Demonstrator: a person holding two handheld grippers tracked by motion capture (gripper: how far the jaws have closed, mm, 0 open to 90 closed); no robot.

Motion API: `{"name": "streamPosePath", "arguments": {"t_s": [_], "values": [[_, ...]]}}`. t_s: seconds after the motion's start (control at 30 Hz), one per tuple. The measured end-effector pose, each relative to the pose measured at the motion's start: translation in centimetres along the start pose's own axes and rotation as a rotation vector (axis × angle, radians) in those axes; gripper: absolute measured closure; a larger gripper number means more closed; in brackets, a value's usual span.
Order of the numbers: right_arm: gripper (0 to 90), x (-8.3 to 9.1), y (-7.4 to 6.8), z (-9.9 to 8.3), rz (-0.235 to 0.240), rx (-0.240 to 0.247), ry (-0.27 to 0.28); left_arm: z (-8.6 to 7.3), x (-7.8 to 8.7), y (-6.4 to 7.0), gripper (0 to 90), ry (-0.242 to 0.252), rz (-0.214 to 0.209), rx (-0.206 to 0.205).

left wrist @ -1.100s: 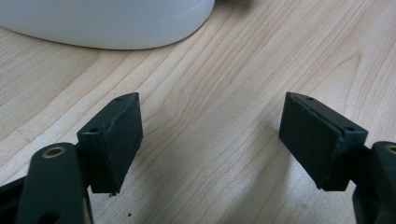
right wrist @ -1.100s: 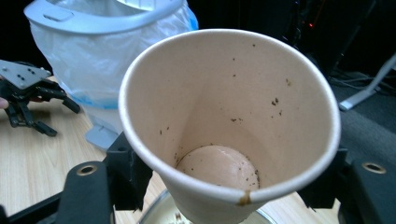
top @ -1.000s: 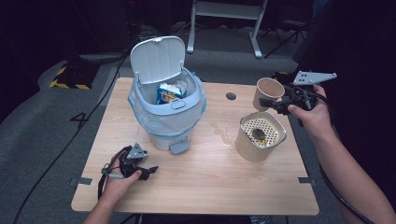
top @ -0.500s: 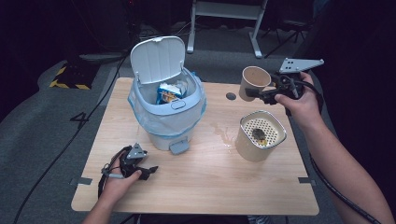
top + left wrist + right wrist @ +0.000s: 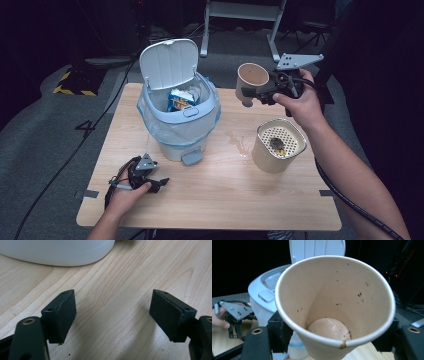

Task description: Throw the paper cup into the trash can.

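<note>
Beige paper cup (image 5: 251, 80), clamped in the right gripper (image 5: 254, 93), now hangs tilted in the air just right of the open pale-blue pedal bin (image 5: 179, 114), nearer it than 0.5 s ago. Left gripper (image 5: 161, 182) rests unmoved on the wooden table (image 5: 225, 195), jaws apart and holding nothing.

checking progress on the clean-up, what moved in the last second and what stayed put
The right gripper, shut on the paper cup, carried it left from above the strainer pot toward the open bin, tipping its mouth toward the camera. The left gripper stayed open, resting on the table; bin and pot did not move.
</note>
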State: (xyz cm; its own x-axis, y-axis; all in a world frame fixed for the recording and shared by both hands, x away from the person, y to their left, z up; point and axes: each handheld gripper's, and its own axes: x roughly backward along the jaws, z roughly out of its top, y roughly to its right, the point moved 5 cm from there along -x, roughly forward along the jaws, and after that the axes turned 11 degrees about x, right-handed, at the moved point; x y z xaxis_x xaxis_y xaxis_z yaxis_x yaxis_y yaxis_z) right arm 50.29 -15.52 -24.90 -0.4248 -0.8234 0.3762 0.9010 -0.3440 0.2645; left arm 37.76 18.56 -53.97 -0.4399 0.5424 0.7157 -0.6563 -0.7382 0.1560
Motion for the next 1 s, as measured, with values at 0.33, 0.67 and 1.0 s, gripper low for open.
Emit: {"name": "streamPosePath", "arguments": {"t_s": [0.33, 0.67, 1.0], "values": [[30.4, -4.2, -1.1, 2.3, 0.046, -0.009, 0.066, 0.0, 0.0, 0.0, 21.7, 0.001, 0.001, -0.003], [29.9, -7.9, -2.1, 3.9, 0.1, -0.035, 0.108, 0.0, 0.0, 0.0, 21.7, 0.0, 0.004, -0.003], [29.7, -10.9, -3.2, 3.9, 0.138, -0.05, 0.093, -0.1, 0.0, 0.0, 21.7, 0.0, 0.009, 0.0]]}}
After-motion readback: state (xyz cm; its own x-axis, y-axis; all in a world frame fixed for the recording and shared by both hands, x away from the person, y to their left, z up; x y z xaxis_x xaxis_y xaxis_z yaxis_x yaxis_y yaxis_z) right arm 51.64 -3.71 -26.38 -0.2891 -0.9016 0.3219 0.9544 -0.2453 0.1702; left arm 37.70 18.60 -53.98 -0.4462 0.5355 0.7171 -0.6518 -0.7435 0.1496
